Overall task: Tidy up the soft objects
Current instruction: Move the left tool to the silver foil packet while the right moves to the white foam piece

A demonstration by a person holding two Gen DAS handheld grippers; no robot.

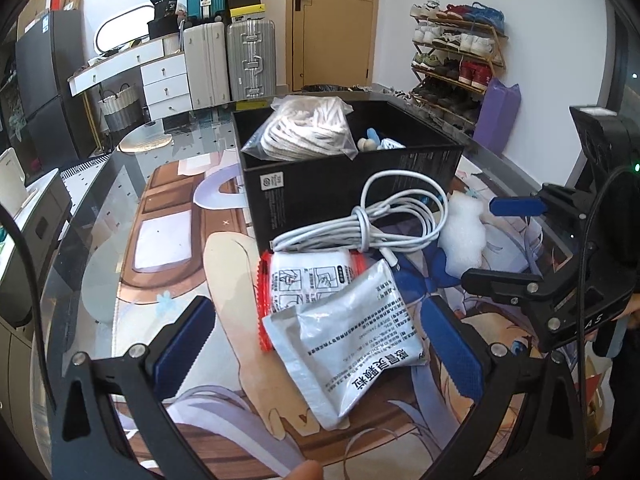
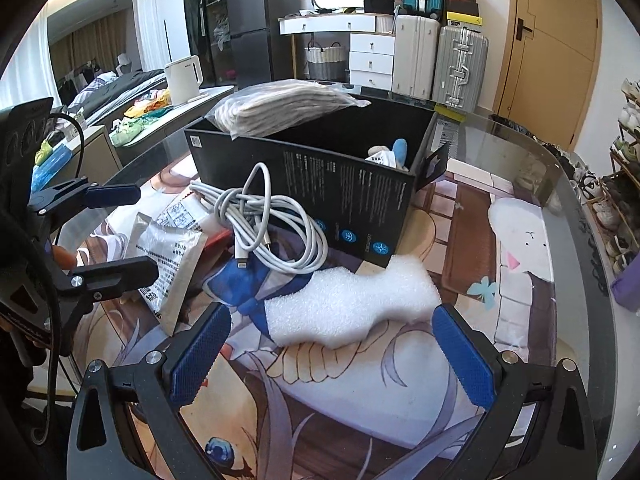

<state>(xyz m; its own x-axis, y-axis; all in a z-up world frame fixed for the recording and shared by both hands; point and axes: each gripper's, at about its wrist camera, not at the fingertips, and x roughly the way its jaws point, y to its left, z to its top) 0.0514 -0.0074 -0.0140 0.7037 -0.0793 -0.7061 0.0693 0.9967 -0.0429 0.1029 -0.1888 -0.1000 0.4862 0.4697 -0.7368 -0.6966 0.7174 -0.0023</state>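
The left hand-held gripper is spread wide with nothing between its blue pads; a silver sachet lies on the tabletop in the gap between them, touching neither. Under the sachet's far edge sits a white packet with red ends. The right hand-held gripper is likewise wide open and empty, with a white foam piece lying flat just ahead of its pads. Beyond the sachet and the foam, a bundled white cable rests on the tabletop against the near wall of a black box. Inside the box, a clear bag of white cloth sticks up above the rim at the left end, and a small blue and white toy lies at the right end.
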